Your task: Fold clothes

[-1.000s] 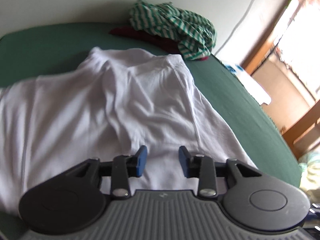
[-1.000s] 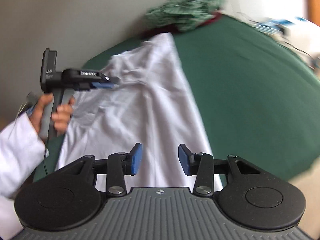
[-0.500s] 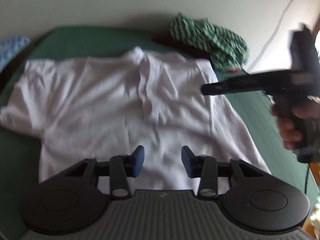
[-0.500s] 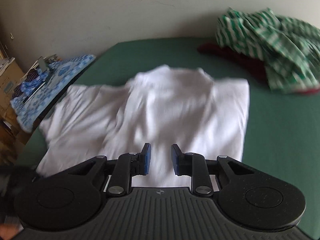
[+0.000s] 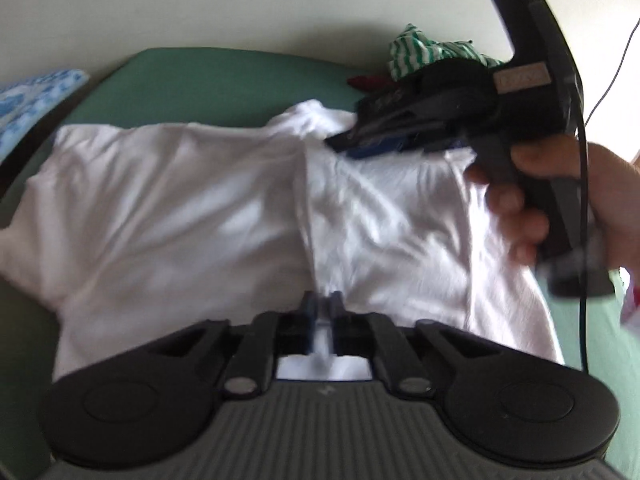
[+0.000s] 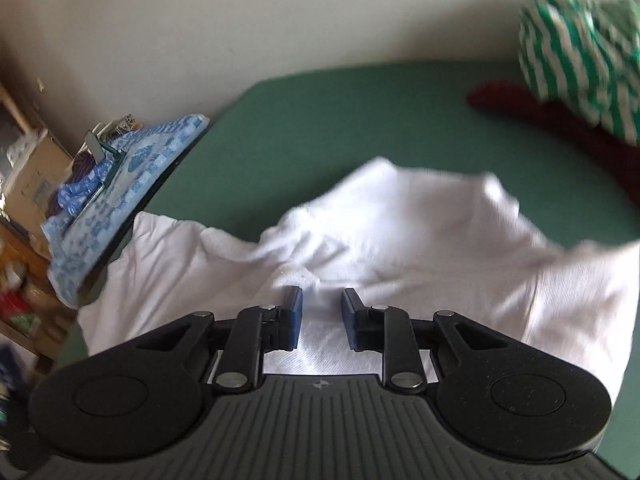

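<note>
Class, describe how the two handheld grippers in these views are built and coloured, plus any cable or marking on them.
Each is black: a ribbed grey-black base, two round discs, linked arms with silver pivot screws and blue-padded fingers, on the left gripper and the right gripper. From the side, the right gripper has a pistol-style handle, a pale label too blurred to read, and a thin black cable.

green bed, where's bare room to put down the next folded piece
Free: the strip of green bed between the wall and the white shirt's far edge, and a narrower patch right of the shirt below the striped pile. Crowded: the middle, covered by the shirt with both grippers on it, the far right corner with the striped and dark red clothes, and the left edge beside the blue patterned cloth.
</note>
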Tool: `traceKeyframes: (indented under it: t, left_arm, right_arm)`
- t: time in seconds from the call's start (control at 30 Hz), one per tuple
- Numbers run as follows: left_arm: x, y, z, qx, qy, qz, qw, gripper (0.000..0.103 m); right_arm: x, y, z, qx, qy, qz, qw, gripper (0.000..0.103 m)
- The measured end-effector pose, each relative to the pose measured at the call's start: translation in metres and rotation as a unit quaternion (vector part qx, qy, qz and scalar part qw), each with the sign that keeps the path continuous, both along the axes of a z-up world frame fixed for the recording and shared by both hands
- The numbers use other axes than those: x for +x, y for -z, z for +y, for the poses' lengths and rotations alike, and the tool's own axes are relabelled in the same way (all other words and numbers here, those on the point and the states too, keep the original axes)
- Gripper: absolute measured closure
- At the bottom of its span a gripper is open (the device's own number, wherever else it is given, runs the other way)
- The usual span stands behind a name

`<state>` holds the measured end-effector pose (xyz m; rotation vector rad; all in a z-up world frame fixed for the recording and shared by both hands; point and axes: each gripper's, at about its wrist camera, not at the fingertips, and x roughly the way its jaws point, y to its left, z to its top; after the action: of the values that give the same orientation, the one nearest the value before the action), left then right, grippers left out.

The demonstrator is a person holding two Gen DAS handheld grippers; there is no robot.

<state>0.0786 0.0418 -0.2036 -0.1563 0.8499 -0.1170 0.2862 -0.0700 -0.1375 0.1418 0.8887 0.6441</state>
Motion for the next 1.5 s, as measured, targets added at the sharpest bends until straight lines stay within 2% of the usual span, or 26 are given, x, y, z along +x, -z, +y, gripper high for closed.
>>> traceKeyframes:
  t: [0.1, 0.2, 0.3, 0.37, 0.43, 0.53, 0.67, 0.83, 0.87, 0.9, 0.93, 1.0, 1.13, 1.2, 1.27, 1.3, 1.37, 1.43, 1.5]
  left_arm:
    - [-0.009, 0.002, 0.002, 0.007, -0.006, -0.006, 0.9999, 0.103]
    - [-0.007, 0.0, 0.002, 0.004, -0.01, -0.004, 0.9999, 0.103]
    - [-0.014, -0.017, 0.006, -0.037, -0.01, -0.037, 0.9986, 0.102]
    - [-0.008, -0.021, 0.001, -0.05, -0.001, -0.051, 0.9975, 0.101]
    - [0.003, -0.015, -0.01, -0.036, 0.015, -0.036, 0.9986, 0.098]
    - [0.008, 0.0, -0.017, -0.004, 0.019, -0.022, 0.9996, 0.096]
    - [0.0, 0.002, -0.009, -0.011, 0.02, -0.02, 0.9995, 0.092]
    - [-0.012, -0.005, -0.001, -0.026, 0.008, -0.014, 0.9995, 0.092]
    - [-0.019, -0.008, 0.001, -0.029, 0.007, -0.021, 0.9994, 0.091]
    - [-0.027, -0.012, 0.006, -0.03, 0.004, -0.027, 0.9992, 0.082]
    - [-0.036, -0.016, 0.01, -0.028, -0.003, -0.033, 0.999, 0.069]
    - [-0.06, -0.024, 0.023, -0.026, -0.031, -0.042, 0.9983, 0.054]
    - [-0.108, -0.036, 0.058, -0.044, -0.072, -0.045, 0.9955, 0.049]
    - [-0.12, -0.039, 0.075, -0.028, -0.09, -0.051, 0.9942, 0.048]
    - [-0.123, -0.042, 0.099, -0.013, -0.113, -0.063, 0.9915, 0.043]
    - [-0.121, -0.042, 0.112, -0.016, -0.124, -0.064, 0.9901, 0.038]
    - [-0.116, -0.041, 0.138, -0.029, -0.143, -0.064, 0.9873, 0.037]
    - [-0.109, -0.039, 0.157, -0.037, -0.156, -0.072, 0.9844, 0.032]
    - [-0.097, -0.035, 0.17, -0.033, -0.169, -0.077, 0.9821, 0.026]
  right_arm:
    - [-0.001, -0.009, -0.017, 0.023, -0.011, -0.012, 1.0, 0.077]
    - [0.003, -0.006, -0.017, -0.002, -0.032, -0.007, 0.999, 0.073]
    - [0.013, 0.006, -0.002, -0.001, -0.056, 0.016, 0.998, 0.075]
    - [0.017, 0.013, 0.017, -0.036, -0.042, -0.01, 0.998, 0.074]
    - [0.016, 0.012, 0.029, -0.061, -0.036, -0.049, 0.996, 0.071]
    - [0.011, -0.001, 0.018, -0.041, -0.017, -0.059, 0.997, 0.071]
    - [-0.003, -0.004, -0.009, -0.023, -0.043, -0.02, 0.999, 0.071]
    - [0.003, 0.005, -0.016, -0.045, 0.0, 0.001, 0.999, 0.071]
    - [0.005, 0.0, -0.015, -0.038, 0.017, 0.008, 0.999, 0.07]
    - [0.005, -0.008, -0.012, -0.029, 0.016, 0.009, 0.999, 0.071]
    - [0.002, -0.017, -0.002, -0.024, -0.003, 0.009, 1.0, 0.071]
    - [-0.003, -0.034, 0.019, -0.015, -0.042, 0.008, 0.999, 0.068]
    - [-0.017, -0.063, 0.072, -0.008, -0.115, 0.002, 0.993, 0.062]
    - [-0.023, -0.065, 0.11, -0.021, -0.134, 0.0, 0.991, 0.06]
    - [-0.024, -0.059, 0.146, -0.034, -0.123, 0.009, 0.992, 0.057]
    - [-0.023, -0.055, 0.163, -0.036, -0.115, 0.015, 0.993, 0.057]
    - [-0.022, -0.05, 0.19, -0.04, -0.102, 0.016, 0.994, 0.056]
    - [-0.022, -0.045, 0.209, -0.06, -0.088, 0.018, 0.994, 0.052]
    - [-0.018, -0.038, 0.227, -0.081, -0.073, 0.038, 0.993, 0.051]
